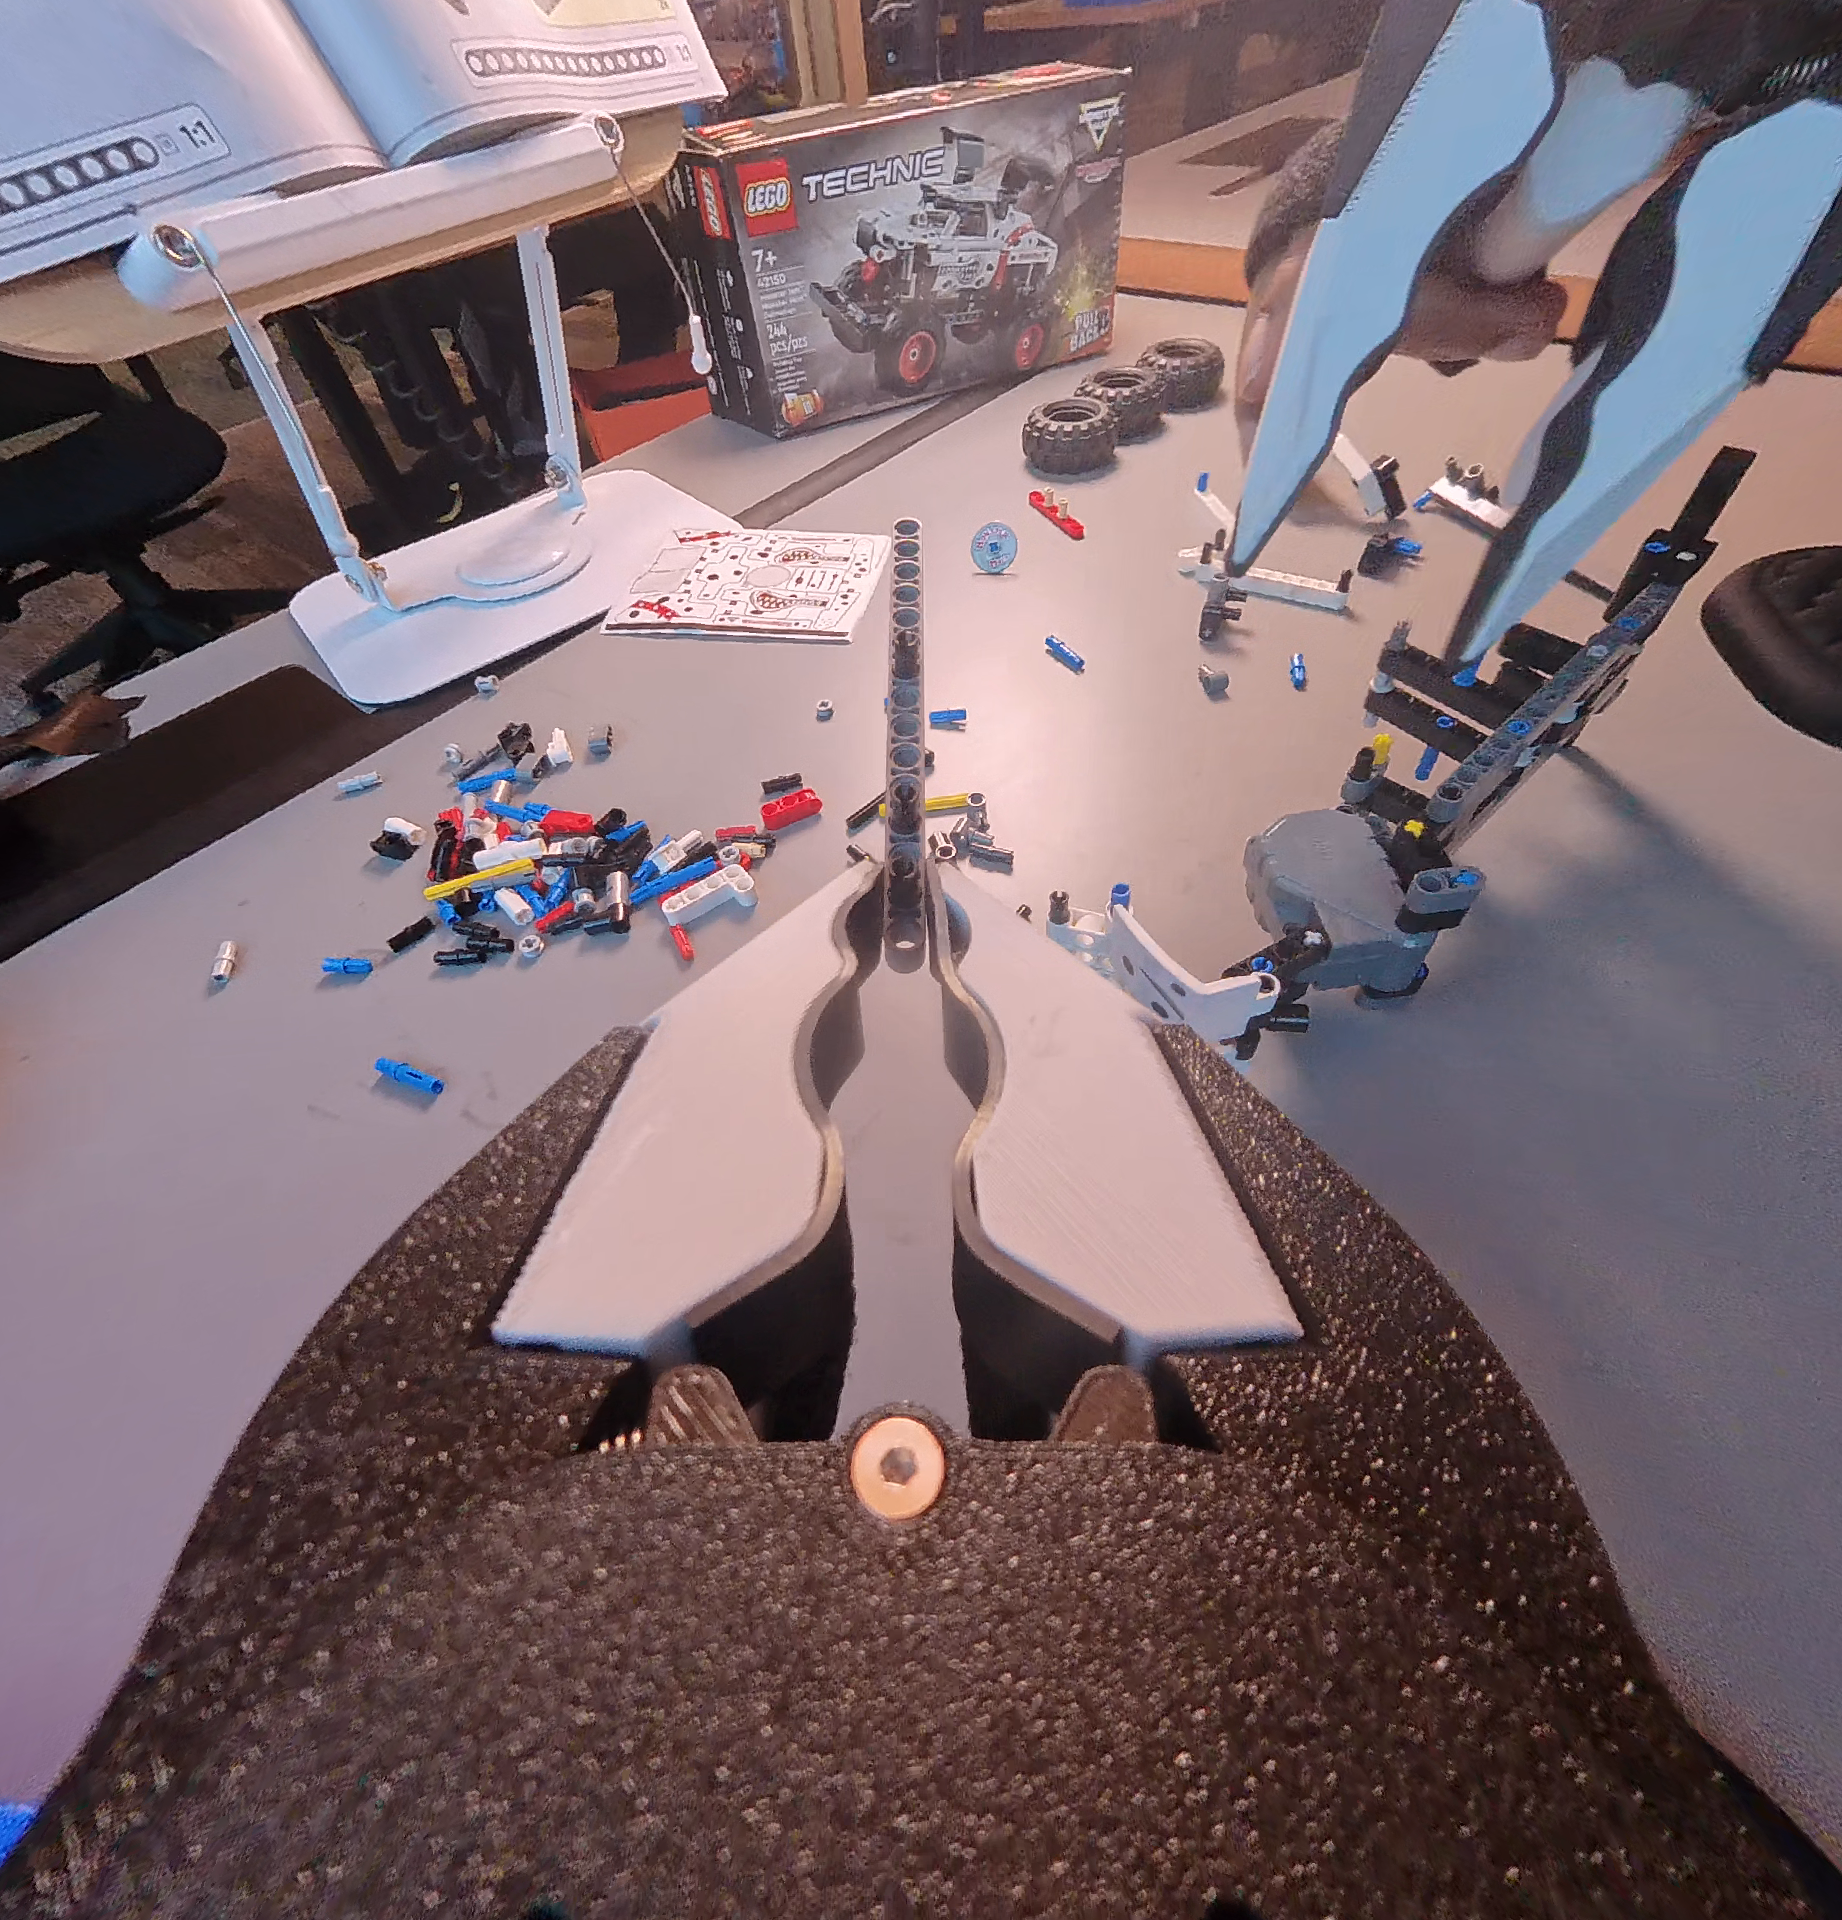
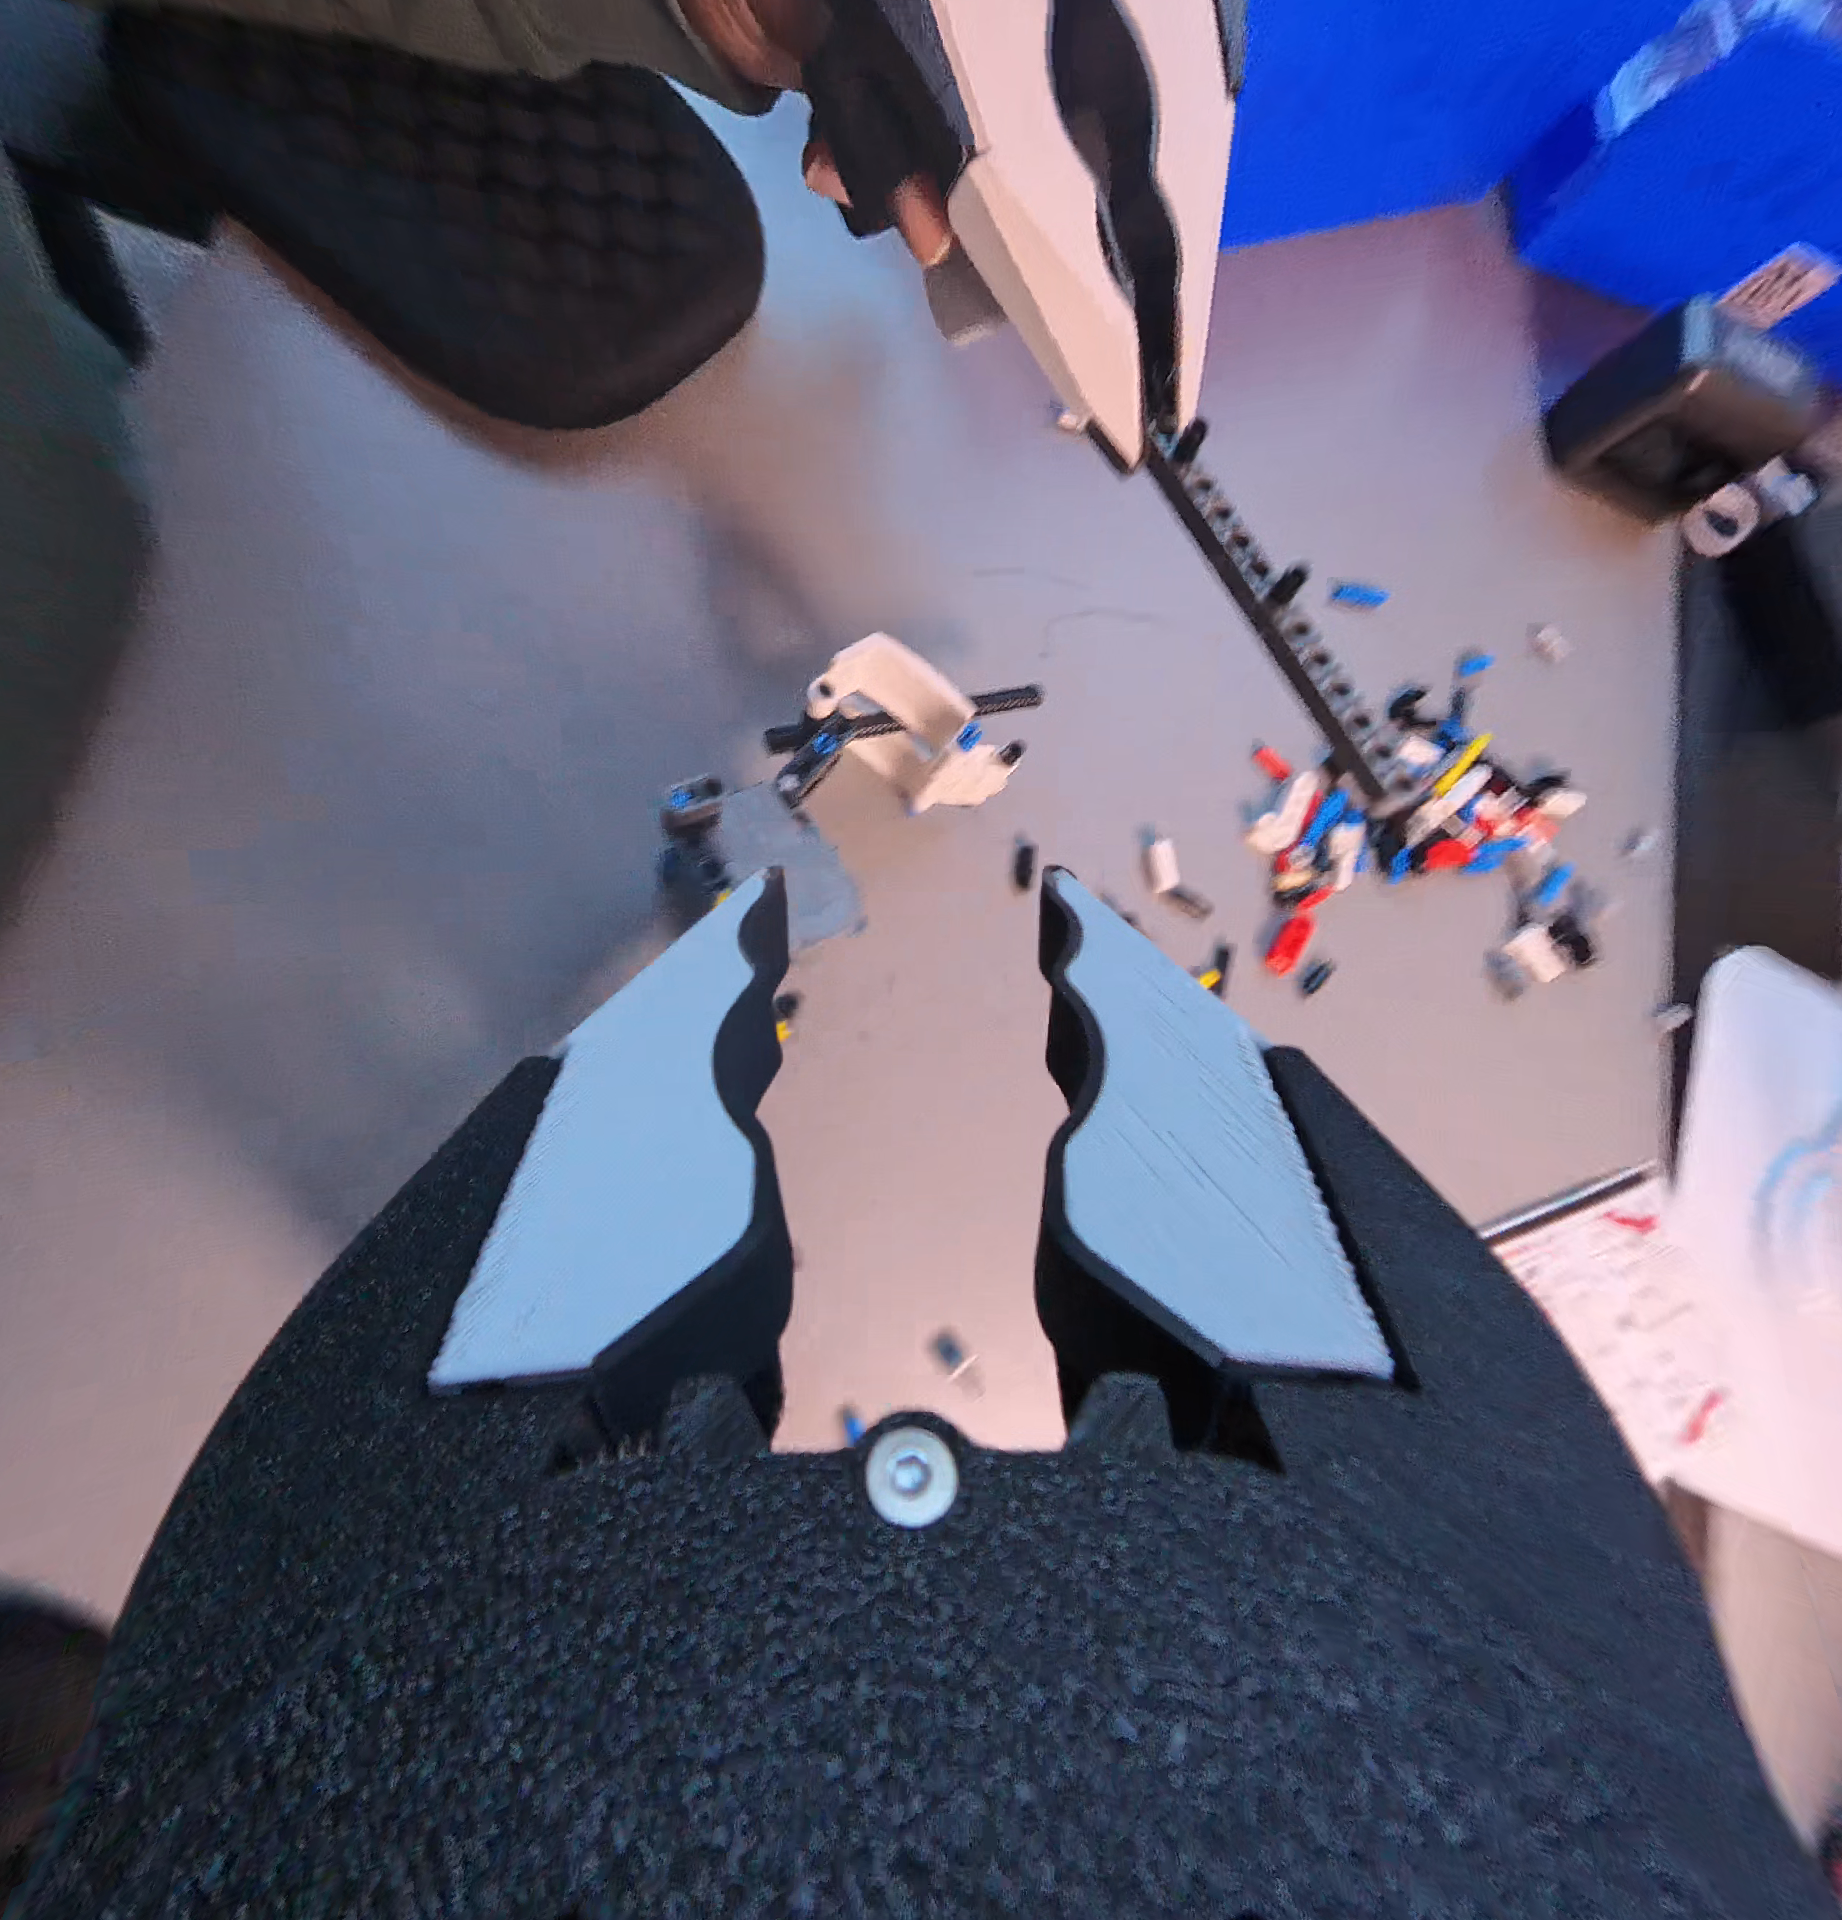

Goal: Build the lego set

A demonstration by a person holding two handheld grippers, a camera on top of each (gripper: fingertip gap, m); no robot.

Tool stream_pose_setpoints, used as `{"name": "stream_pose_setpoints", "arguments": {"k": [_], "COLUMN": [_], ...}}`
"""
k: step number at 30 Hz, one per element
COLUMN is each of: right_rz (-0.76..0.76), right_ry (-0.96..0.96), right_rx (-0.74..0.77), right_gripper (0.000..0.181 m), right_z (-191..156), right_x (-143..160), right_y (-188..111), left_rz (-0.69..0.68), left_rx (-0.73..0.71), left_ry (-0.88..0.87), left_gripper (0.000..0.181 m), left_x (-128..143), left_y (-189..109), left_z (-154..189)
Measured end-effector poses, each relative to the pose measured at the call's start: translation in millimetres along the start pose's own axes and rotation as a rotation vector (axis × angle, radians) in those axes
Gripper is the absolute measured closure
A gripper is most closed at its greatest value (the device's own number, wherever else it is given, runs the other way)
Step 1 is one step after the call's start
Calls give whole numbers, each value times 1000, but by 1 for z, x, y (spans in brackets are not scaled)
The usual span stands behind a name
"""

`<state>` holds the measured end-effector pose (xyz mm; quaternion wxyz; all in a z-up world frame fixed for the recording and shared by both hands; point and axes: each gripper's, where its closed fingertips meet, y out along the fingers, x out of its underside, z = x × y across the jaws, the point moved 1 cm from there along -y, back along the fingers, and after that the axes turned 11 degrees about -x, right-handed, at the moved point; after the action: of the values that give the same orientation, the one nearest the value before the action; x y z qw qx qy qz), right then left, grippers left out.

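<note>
Three black knobbly rubber tyres (image 1: 1125,400) in a row, one printed cardboard set box (image 1: 901,249), one white sticker sheet (image 1: 751,582), one round blue tile (image 1: 994,548).

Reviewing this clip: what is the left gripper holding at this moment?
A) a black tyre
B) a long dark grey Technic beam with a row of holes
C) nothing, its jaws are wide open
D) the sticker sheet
B: in the left wrist view the left gripper has its fingertips closed on one end of the long grey beam, which juts forward above the table; the right wrist view shows the same hold.
</note>
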<state>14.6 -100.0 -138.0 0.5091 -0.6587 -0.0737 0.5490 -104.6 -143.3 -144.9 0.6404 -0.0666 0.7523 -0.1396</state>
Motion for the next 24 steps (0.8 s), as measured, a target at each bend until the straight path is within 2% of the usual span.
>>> {"name": "stream_pose_setpoints", "arguments": {"k": [4,7,10,15,17,24], "right_rz": [-52,-140,-156,-174,-186,-277], "right_ry": [140,175,193,171,175,121], "right_rx": [-95,-76,-84,-89,-101,-151], "right_gripper": [123,124,132,133,137,169], "right_z": [-35,-47,-54,-53,-53,-63], "right_x": [26,49,54,51,50,58], "right_y": [-10,-9,-7,-1,0,11], "left_rz": [-1,-2,5,10,12,15], "left_rx": [11,13,15,15,16,30], "left_ry": [3,-1,-8,-13,-10,-12], "left_gripper": [174,174,174,174,174,174], "left_x": [0,0,-1,-1,-2,-2], "left_y": [2,3,2,1,0,-2], "left_z": [4,4,4,3,3,5]}}
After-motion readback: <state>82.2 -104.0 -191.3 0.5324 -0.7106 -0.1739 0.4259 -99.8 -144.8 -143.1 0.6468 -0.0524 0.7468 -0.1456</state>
